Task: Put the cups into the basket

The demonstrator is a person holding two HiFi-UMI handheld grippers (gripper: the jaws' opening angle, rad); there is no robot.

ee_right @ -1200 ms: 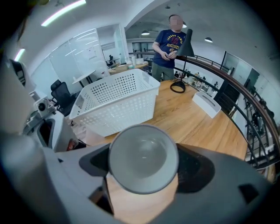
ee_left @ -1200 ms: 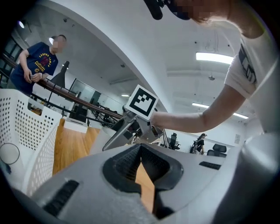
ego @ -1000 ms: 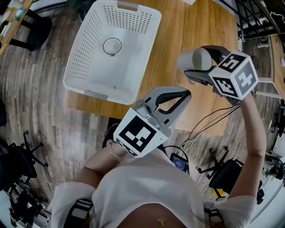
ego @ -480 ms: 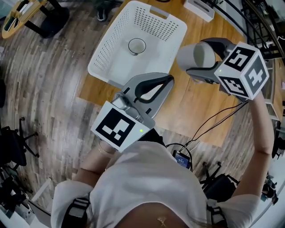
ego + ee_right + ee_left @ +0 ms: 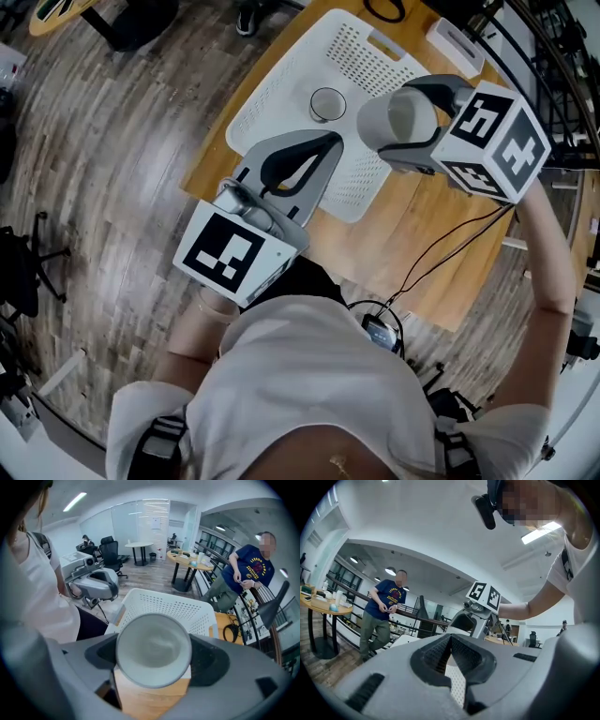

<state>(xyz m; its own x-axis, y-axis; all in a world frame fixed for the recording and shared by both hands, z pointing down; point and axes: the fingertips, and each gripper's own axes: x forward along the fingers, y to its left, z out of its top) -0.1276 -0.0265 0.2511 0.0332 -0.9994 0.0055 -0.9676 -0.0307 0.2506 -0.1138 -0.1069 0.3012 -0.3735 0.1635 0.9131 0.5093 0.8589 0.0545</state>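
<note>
1. Our left gripper (image 5: 328, 142) hangs above the table's near-left corner. Its jaws are pressed together at the tips with nothing between them. In the head view those tips overlap the basket's near wall.
2. The white perforated basket (image 5: 281, 75) stands on the wooden table (image 5: 422, 234), close along the table's left edge.
3. The first cup (image 5: 327, 103) sits upright on the basket's floor, mouth up, roughly at its middle.
4. Our right gripper (image 5: 411, 122) pinches the second cup (image 5: 153, 649), one jaw on each side of its wall. This pale cup lies on its side in the grip, its mouth turned back toward the gripper's camera. It is raised off the table, and in the head view it overlaps the basket's right rim.
5. A black cable (image 5: 441, 253) trails over the table's near edge, right of the basket.
6. In the right gripper view, a bystander (image 5: 243, 573) in a dark blue shirt stands beyond the table's far edge.
</note>
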